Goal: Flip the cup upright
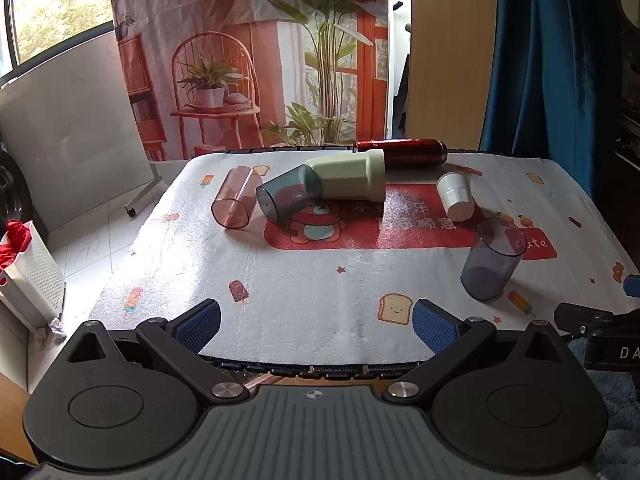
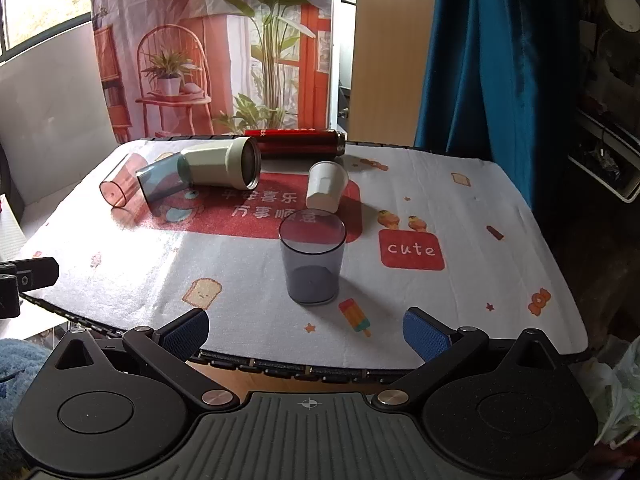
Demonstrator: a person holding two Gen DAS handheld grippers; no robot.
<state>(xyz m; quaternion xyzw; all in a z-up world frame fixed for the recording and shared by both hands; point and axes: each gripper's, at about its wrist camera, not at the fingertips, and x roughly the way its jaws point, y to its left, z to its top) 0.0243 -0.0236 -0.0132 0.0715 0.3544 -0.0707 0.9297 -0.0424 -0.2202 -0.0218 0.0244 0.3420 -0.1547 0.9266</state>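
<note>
A clear grey cup (image 2: 312,260) stands upright near the table's front, also in the left wrist view (image 1: 492,260). A white cup (image 2: 326,192) (image 1: 456,196) stands mouth down behind it. A pink clear cup (image 1: 234,202) (image 2: 120,188), a blue-grey clear cup (image 1: 286,198) (image 2: 160,184) and a pale green mug (image 1: 348,178) (image 2: 222,168) lie on their sides at the back left. My left gripper (image 1: 316,320) is open and empty at the front edge. My right gripper (image 2: 306,330) is open and empty, just in front of the grey cup.
A red bottle (image 1: 400,152) (image 2: 296,142) lies along the table's far edge. The table (image 1: 304,280) has a white printed cloth. A white basket (image 1: 28,276) stands on the floor to the left. A blue curtain (image 2: 480,60) hangs at the right.
</note>
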